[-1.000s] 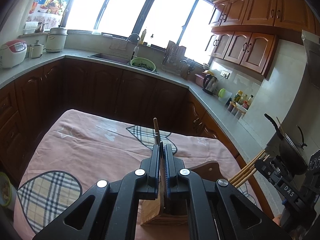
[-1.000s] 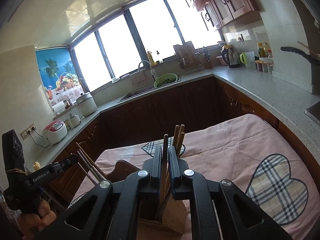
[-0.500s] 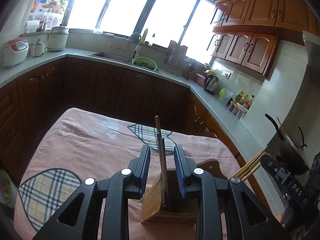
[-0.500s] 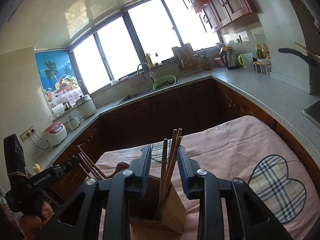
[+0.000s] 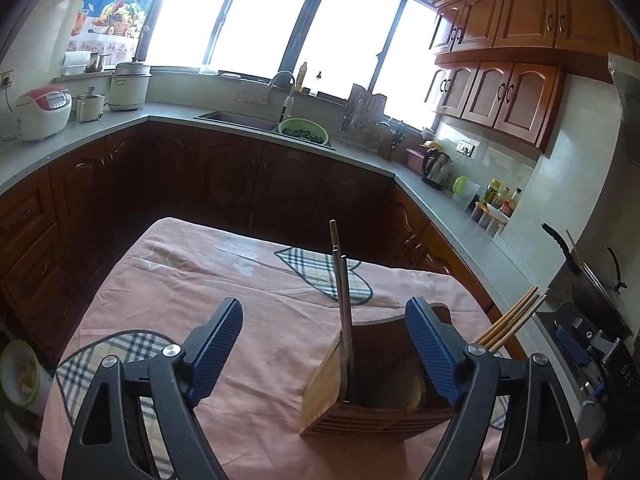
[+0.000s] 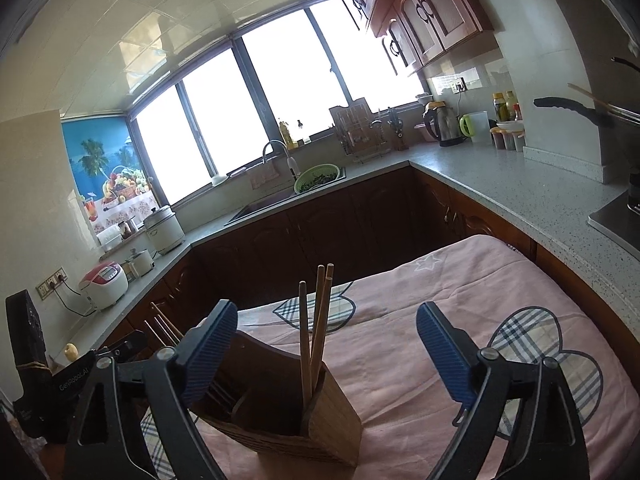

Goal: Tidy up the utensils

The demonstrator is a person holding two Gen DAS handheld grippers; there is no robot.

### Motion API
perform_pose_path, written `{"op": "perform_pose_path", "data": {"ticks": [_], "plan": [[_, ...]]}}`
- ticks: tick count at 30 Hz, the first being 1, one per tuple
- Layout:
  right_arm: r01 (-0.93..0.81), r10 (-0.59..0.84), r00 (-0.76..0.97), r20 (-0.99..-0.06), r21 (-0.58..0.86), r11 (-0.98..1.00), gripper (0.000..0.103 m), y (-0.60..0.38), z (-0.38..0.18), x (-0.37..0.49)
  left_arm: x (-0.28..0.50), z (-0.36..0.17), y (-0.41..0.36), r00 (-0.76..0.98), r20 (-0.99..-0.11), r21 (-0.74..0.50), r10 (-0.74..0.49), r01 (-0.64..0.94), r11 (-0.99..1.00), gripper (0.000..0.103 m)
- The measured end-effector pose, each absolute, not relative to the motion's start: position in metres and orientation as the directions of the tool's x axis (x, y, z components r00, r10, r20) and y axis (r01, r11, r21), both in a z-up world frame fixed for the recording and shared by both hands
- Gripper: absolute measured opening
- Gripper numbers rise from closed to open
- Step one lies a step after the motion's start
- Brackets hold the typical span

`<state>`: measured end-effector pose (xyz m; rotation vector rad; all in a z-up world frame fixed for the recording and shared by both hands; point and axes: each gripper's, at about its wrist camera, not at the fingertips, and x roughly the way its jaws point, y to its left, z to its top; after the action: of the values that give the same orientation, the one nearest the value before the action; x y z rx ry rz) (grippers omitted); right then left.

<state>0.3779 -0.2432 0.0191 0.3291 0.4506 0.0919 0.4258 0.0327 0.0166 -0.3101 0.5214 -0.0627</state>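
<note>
Standing on the pink cloth (image 5: 192, 280), the wooden holder (image 5: 384, 396) sits between and just below both claws. From the left wrist view, the left gripper (image 5: 324, 356) has its jaws spread wide and grips nothing; a dark-handled utensil (image 5: 343, 300) stands upright in the holder's near-left compartment, apart from either blue pad (image 5: 218, 344). Chopsticks (image 5: 512, 324) show at the right edge, beside the other tool. From the right wrist view, the right gripper (image 6: 326, 356) is likewise wide open and holds nothing; three chopsticks (image 6: 316, 320) lean together in the holder's (image 6: 332, 420) right-hand corner compartment, clear of both pads. More thin sticks (image 6: 164, 326) poke up at the left, behind the left pad.
</note>
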Motion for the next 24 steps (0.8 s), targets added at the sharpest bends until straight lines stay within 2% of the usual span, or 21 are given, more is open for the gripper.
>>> {"op": "perform_pose_path", "data": {"ticks": [5,16,24], "plan": [[-0.035,0.179,0.894,-0.411,0.335,0.942,0.101,-0.243,0.021,0.366,0.406,0.017,0.036,0.859,-0.492,-0.312,-0.14,-0.025,0.95,0.096],[-0.062,0.208,0.88,-0.426,0.333,0.941,0.102,-0.236,0.021,0.321,0.342,0.02,0.041,0.849,-0.505,-0.318,-0.155,-0.016,0.948,0.098],[-0.096,0.237,0.867,-0.439,0.319,0.943,0.102,-0.229,0.018,0.277,0.277,0.028,0.041,0.869,-0.48,-0.273,-0.122,-0.015,0.962,0.102]]}}
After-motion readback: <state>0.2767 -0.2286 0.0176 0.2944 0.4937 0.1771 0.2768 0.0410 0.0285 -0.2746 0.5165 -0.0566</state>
